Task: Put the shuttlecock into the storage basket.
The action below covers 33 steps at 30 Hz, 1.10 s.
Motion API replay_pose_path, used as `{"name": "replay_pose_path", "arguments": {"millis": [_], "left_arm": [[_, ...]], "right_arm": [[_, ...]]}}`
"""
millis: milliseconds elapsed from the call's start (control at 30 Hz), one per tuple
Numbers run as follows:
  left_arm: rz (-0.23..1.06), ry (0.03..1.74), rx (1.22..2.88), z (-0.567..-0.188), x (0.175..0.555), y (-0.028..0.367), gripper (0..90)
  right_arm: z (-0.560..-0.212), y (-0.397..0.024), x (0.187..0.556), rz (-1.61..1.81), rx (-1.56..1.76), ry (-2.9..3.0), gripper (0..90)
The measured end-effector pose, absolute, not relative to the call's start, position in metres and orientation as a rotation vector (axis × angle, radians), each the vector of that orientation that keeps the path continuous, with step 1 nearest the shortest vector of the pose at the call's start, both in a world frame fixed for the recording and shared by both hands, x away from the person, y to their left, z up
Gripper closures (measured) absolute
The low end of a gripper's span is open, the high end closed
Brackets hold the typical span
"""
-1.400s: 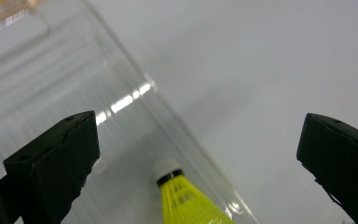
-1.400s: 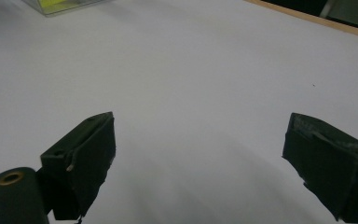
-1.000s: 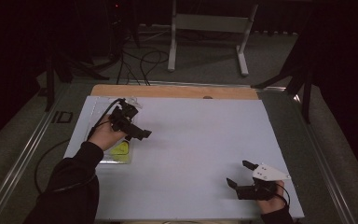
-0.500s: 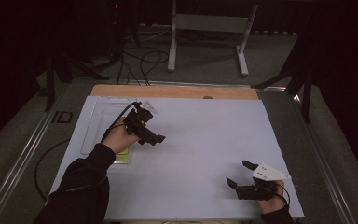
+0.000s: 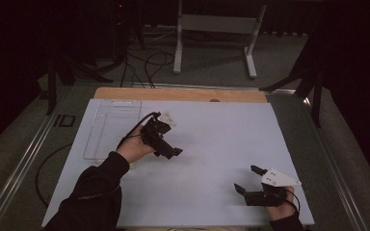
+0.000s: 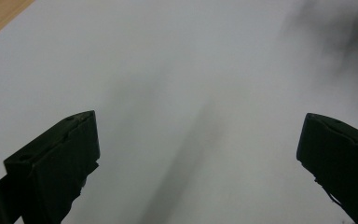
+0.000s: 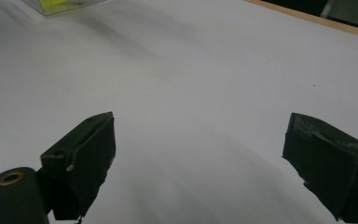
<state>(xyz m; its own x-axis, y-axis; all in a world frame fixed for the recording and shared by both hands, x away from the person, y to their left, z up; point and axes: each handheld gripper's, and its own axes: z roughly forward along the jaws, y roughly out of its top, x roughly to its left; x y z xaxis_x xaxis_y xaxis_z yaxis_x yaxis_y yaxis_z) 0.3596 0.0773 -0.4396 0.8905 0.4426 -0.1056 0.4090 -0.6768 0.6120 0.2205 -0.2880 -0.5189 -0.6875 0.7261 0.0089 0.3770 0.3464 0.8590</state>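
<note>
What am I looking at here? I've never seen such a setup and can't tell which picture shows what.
A person sits at a table covered in white, with a hand-held two-jaw tool in each hand. The high view looks down from above: left gripper near the middle, right gripper at the near right. A clear tray lies at the left. The other two pictures come from cameras riding on each tool, looking along its black jaws: left gripper, right gripper. Both stand open and hold nothing.

dim lab: white table (image 5: 212,144), metal stand (image 5: 217,29), floor cables (image 5: 144,62)
</note>
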Motion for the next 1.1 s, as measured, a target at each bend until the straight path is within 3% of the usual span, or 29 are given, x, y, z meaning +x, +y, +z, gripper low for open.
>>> {"name": "replay_pose_path", "arguments": {"millis": [267,1100], "left_arm": [[-0.045,0.569,2.387,-0.453,0.349,0.069,0.0],[-0.080,0.529,2.392,-0.480,0.292,0.102,0.0]], "right_arm": [[-0.518,-0.288,0.220,1.281,0.961,2.241,9.6],[-0.518,-0.287,0.220,1.283,0.959,2.241,9.6]]}}
